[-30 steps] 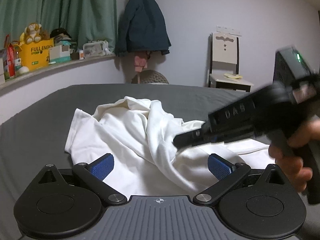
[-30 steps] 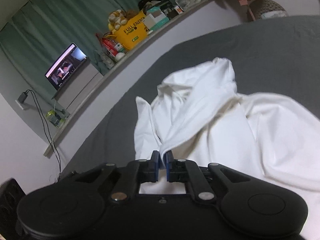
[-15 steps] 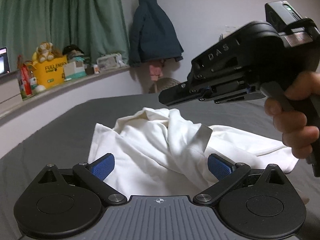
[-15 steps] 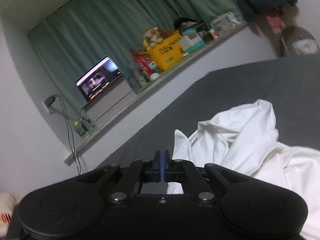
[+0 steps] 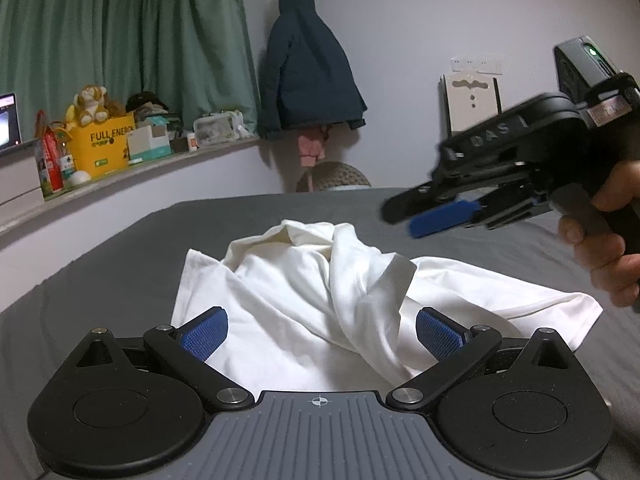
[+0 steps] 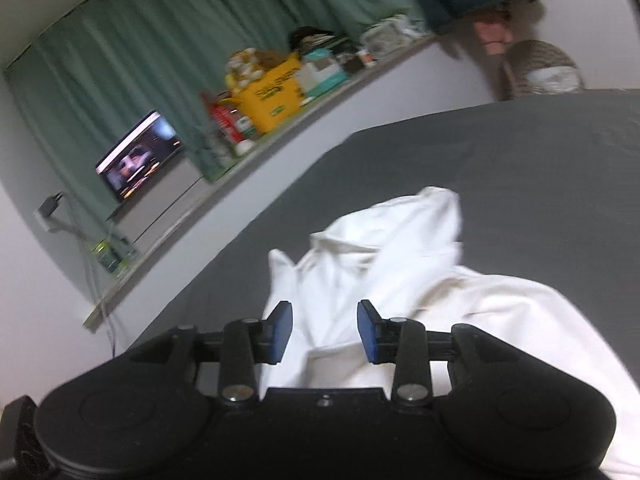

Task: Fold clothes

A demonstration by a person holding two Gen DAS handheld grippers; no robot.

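two grippers, both mine, one in each hand. item one: my left gripper [image 5: 322,330], jaws spread wide, blue pads clear of any cloth, nothing between them but air, poised low over the near edge of the garment. item two: my right gripper [image 6: 324,330], held up above the bed by my right hand [image 5: 608,248]; its jaws have just been opening and now stand partly apart, with nothing pinched between the pads; the cloth seen through the gap lies below on the bed. item three: white shirt [image 5: 320,292], one piece, crumpled in a loose heap on the bed, a ridge of folds bunched up along the middle, one flat edge trailing to the right. item four: bed [image 5: 100,280], dark grey cover, bearing the shirt and nothing else visible on it. item five: ledge [image 5: 132,172] along the wall under green curtains [image 5: 120,40], carrying a yellow box [image 5: 104,144], a soft toy and sundry cartons. item six: dark hooded jacket [image 5: 308,68] hanging on the far wall. item seven: lit screen [image 6: 138,156] at the end of the ledge.
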